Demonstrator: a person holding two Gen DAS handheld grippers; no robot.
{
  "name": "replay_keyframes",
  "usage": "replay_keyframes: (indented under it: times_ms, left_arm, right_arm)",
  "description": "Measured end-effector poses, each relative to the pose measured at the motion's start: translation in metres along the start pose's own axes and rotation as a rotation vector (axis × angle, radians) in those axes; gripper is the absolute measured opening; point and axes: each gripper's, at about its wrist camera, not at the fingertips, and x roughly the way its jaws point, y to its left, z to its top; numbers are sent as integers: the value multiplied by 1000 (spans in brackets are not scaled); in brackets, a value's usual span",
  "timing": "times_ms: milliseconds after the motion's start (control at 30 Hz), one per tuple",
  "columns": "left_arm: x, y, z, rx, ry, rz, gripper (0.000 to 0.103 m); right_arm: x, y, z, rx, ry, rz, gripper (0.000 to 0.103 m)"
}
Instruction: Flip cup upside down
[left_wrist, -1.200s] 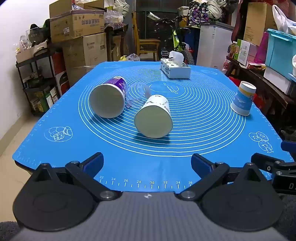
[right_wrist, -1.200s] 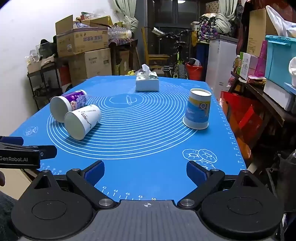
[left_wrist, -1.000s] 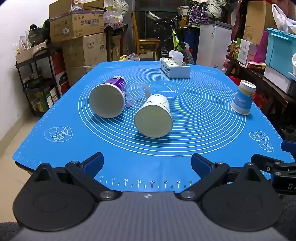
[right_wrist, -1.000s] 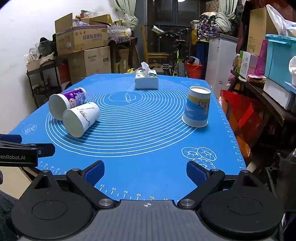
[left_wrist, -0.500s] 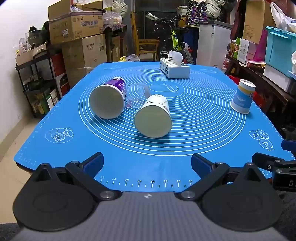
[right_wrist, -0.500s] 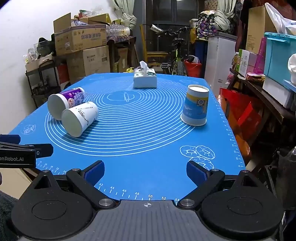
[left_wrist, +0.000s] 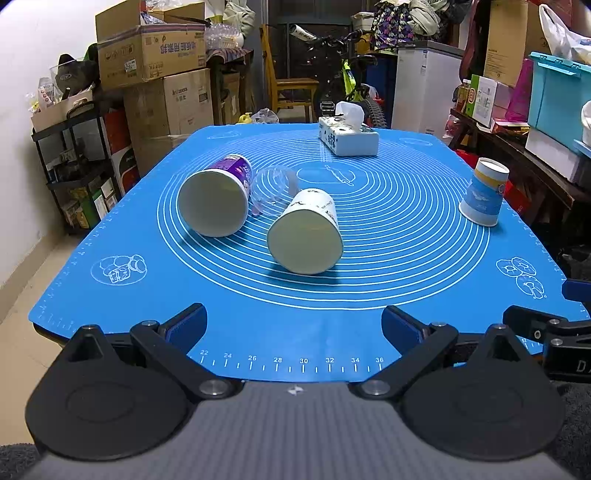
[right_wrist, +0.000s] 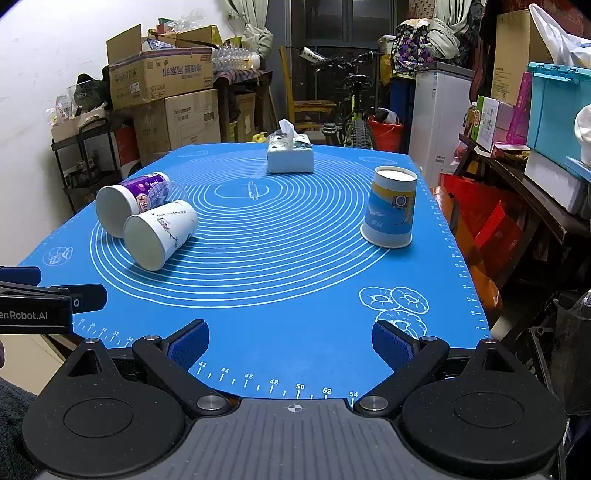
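White paper cup with ink drawing (left_wrist: 304, 236) lies on side, mouth toward left gripper (left_wrist: 293, 326), straight ahead, well apart; purple-labelled paper cup (left_wrist: 214, 197) ahead-left. Jaws wide, empty. Judged pre-reach.

Right view: right gripper (right_wrist: 290, 345) wide, empty; blue-and-yellow paper cup (right_wrist: 389, 208) ahead-right, already inverted. Next: approach, grasp wall.

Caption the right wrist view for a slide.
Open right gripper faces a blue mat with two toppled cups and one upside-down blue cup.
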Motion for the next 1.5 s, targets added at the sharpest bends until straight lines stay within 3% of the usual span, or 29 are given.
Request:
replay_keyframes:
  times_ms: [1500]
  left_arm:
    - [4,-5,-5,24,17,6,100]
  right_arm:
    - [3,-7,-2,9,21,-5,95]
